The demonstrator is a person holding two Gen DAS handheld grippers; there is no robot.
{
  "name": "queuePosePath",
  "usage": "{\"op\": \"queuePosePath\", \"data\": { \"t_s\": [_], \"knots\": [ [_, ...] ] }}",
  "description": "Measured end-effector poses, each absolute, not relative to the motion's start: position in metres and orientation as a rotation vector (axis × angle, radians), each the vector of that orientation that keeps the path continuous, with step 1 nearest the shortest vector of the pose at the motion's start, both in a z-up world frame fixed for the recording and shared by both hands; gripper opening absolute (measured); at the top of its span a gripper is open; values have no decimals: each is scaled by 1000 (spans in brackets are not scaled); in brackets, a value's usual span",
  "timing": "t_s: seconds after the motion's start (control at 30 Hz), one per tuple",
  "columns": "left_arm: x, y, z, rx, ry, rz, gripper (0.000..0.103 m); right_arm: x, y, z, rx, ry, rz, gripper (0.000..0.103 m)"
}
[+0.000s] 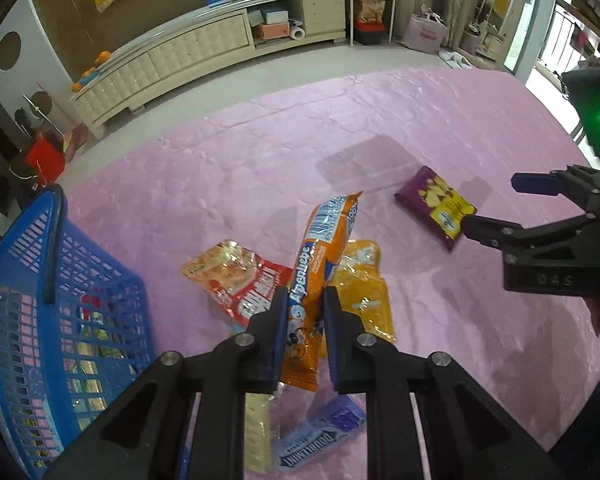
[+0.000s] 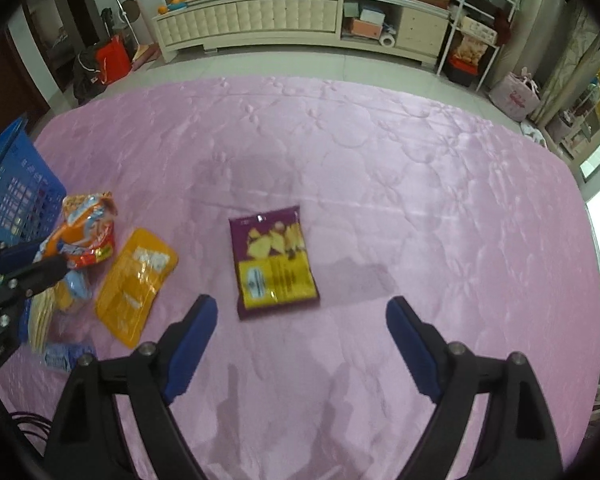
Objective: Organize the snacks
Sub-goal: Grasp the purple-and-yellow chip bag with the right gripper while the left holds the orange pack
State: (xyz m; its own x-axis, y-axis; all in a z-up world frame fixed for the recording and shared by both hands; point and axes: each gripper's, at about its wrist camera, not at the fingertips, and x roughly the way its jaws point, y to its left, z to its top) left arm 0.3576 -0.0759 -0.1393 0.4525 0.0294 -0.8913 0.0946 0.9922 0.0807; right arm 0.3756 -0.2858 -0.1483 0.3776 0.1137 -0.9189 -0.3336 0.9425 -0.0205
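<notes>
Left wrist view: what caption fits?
Left gripper lifts an orange snack packet beside the blue basket.

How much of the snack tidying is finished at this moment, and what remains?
Done: some packets already lie inside the blue basket. In hand: the left gripper is shut on the orange snack pack, lifted above the pile. The right gripper is open near the purple chip bag, not touching it. Left: that bag, the yellow pouch, the red packet and the blue pack.

Orange snack packet (image 1: pixel 320 264) lifted upright; purple chip bag (image 2: pixel 274 264) lying flat.
</notes>
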Motion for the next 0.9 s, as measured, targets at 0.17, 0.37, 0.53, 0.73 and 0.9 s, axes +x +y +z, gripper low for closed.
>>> {"op": "queuePosePath", "data": {
  "t_s": [0.17,0.37,0.53,0.73,0.9],
  "knots": [
    [363,-81,-143,110,1108,-43,16,389,-274,-163,-215,1184,315,89],
    [374,-81,-154,95,1132,-47,16,399,-269,-177,-220,1213,301,89],
    [375,-77,-157,82,1141,-44,16,396,-266,-181,-261,1182,309,74],
    [365,-77,-151,58,1136,-46,16,380,-258,-171,-258,1185,331,53],
    [347,-78,-133,58,1107,-53,16,362,-254,-143,-259,1156,350,53]
  ]
}}
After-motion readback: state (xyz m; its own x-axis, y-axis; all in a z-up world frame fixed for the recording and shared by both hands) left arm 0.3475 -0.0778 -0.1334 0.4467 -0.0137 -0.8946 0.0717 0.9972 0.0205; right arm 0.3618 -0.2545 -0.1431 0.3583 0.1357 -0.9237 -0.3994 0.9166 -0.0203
